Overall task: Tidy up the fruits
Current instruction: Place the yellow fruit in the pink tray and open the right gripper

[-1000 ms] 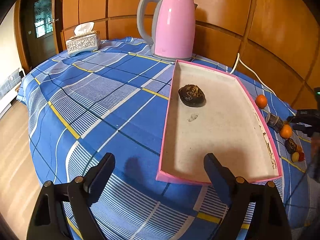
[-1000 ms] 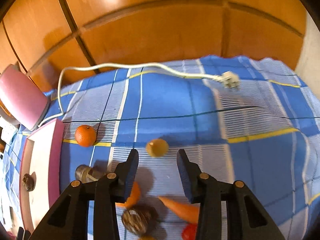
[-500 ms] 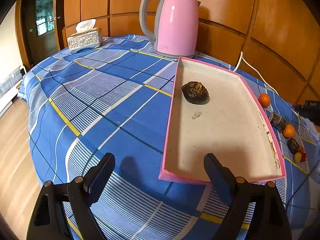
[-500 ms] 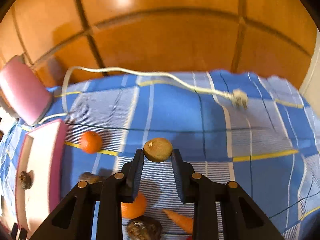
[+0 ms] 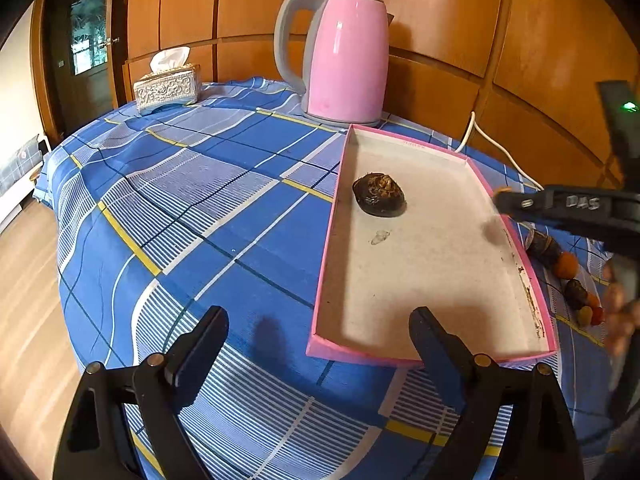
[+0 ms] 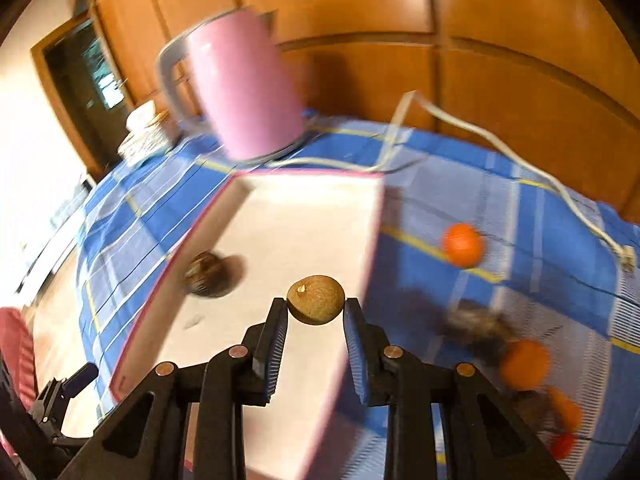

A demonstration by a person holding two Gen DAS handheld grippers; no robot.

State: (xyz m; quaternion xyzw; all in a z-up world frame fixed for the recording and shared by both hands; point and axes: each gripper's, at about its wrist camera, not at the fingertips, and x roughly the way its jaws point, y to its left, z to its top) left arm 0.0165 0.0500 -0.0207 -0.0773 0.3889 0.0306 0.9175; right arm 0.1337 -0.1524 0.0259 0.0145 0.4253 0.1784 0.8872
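Pinching brown fruit (image 6: 316, 299) over tray (image 6: 304, 184)

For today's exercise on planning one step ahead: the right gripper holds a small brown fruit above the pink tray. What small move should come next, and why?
Probably lower the right gripper a little and open it. Its pads already clamp the small brown fruit over the pink tray, whose floor is bare near the dark fruit already in it, so a short descent avoids a drop and a roll.

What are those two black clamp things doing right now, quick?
Left gripper: open, holding nothing, poised over the near end of the shallow pink-rimmed tray.
Right gripper: closed on a small round brownish fruit, above the tray.
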